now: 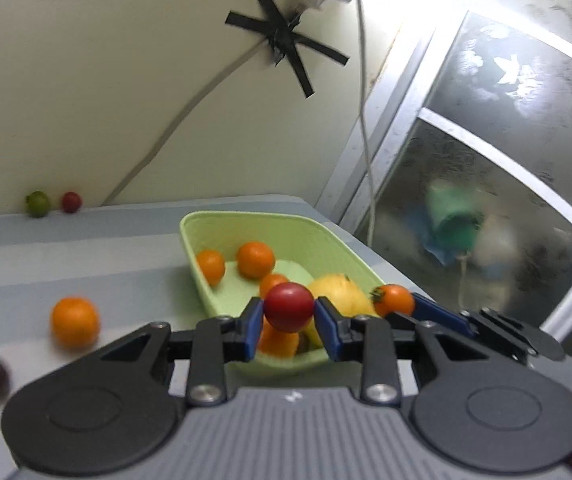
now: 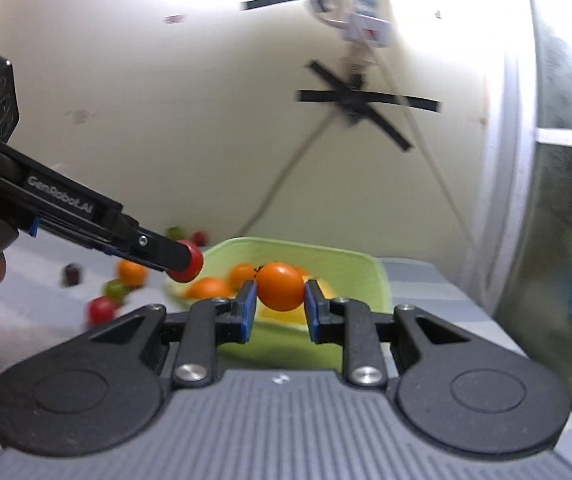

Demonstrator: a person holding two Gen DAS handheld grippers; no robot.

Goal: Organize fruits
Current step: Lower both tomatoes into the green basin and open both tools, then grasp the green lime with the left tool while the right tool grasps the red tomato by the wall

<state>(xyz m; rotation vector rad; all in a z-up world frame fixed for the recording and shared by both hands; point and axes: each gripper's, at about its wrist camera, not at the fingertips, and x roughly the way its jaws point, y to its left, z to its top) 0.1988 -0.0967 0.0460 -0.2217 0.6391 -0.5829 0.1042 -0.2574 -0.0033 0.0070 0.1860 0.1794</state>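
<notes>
Red tomato [image 1: 288, 307]: clamped in the left gripper [image 1: 288, 320], held above the green basket [image 1: 246, 224]. Orange tomato [image 2: 280, 286]: clamped in the right gripper [image 2: 279, 308], over the same basket. Loose fruits are scattered on the table [image 1: 46, 248].

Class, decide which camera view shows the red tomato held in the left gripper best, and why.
The left wrist view: the red tomato sits centred between the left gripper pads. The right wrist view shows it side-on, partly hidden by a finger.
</notes>
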